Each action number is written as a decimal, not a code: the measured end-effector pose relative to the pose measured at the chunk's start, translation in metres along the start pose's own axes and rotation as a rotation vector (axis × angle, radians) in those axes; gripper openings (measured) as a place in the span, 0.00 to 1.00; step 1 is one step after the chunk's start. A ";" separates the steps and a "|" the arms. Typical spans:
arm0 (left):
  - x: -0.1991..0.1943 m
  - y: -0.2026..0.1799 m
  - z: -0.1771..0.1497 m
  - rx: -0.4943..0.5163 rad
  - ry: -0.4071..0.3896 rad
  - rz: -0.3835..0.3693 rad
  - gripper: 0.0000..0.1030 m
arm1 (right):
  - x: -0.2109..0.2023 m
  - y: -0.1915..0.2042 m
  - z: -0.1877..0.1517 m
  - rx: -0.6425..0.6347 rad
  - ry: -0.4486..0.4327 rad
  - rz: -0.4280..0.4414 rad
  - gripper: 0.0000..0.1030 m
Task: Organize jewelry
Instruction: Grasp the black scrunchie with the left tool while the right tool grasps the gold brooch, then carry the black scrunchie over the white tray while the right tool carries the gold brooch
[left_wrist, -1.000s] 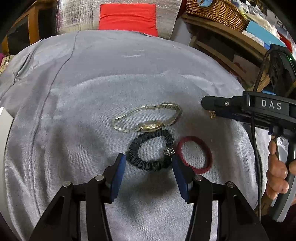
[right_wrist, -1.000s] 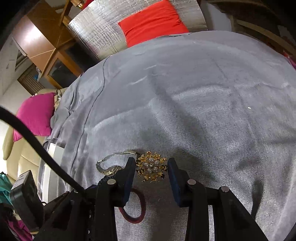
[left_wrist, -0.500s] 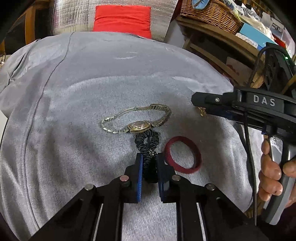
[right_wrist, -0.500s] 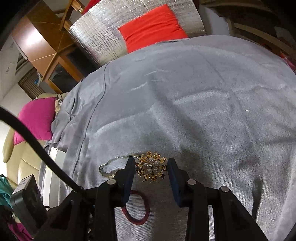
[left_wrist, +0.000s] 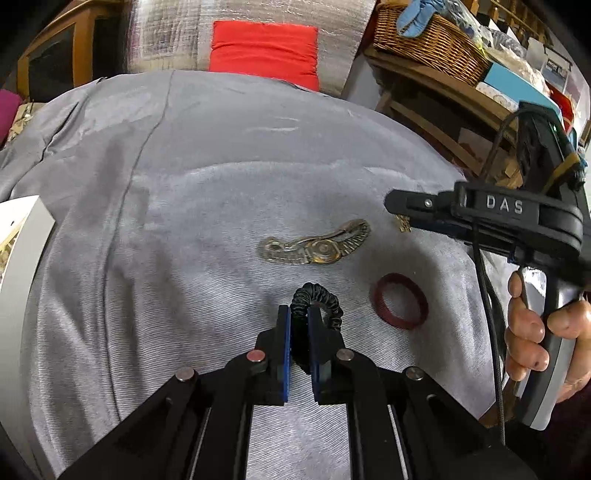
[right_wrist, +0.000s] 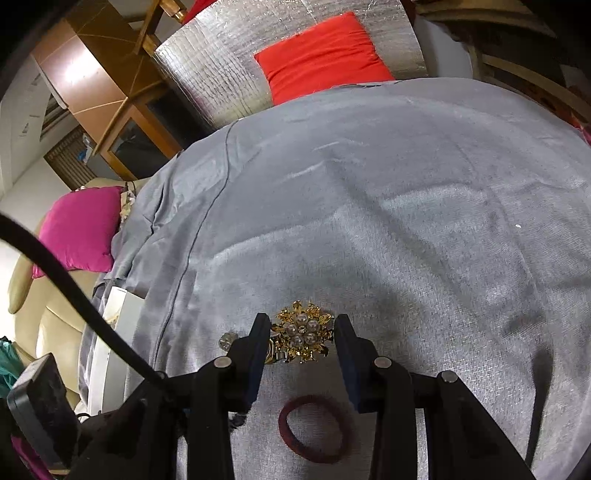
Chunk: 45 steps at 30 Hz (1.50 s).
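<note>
On the cloth (left_wrist: 184, 221): watch (left_wrist: 317, 245) lay farthest back, scrunchie (left_wrist: 321, 299) just in front of it, pinched between left gripper (left_wrist: 299, 314) pads. Hair tie (left_wrist: 400, 306) sat right of scrunchie. Brooch (right_wrist: 303, 332) sat between right gripper (right_wrist: 301, 332) fingers, behind the hair tie. Box (left_wrist: 22, 229) at cloth's left edge.

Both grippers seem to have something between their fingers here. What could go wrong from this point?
1. The left gripper pinches the black scrunchie at one side only, its loop free beyond the pads; soft fabric may slip out when carried.
2. The right gripper holds the gold pearl brooch by its spiky edges; it could twist or drop.
3. The watch and red hair band lie close; the scrunchie's loop might catch them.
</note>
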<state>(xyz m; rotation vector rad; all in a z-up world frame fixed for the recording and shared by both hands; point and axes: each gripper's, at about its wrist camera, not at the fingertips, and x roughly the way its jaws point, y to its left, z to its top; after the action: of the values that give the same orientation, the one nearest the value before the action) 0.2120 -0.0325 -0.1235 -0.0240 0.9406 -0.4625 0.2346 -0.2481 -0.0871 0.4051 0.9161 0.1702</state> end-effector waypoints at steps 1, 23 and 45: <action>-0.001 0.002 0.000 -0.005 -0.001 0.005 0.09 | 0.000 0.000 0.000 0.001 0.001 0.001 0.37; -0.089 0.040 -0.013 -0.079 -0.211 0.148 0.09 | 0.005 0.058 -0.015 -0.104 -0.026 0.101 0.37; -0.188 0.200 -0.084 -0.416 -0.323 0.324 0.08 | 0.034 0.164 -0.046 -0.267 0.064 0.208 0.26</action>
<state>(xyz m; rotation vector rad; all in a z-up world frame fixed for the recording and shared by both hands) 0.1267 0.2372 -0.0722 -0.3109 0.6907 0.0438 0.2227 -0.0758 -0.0698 0.2473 0.8991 0.4927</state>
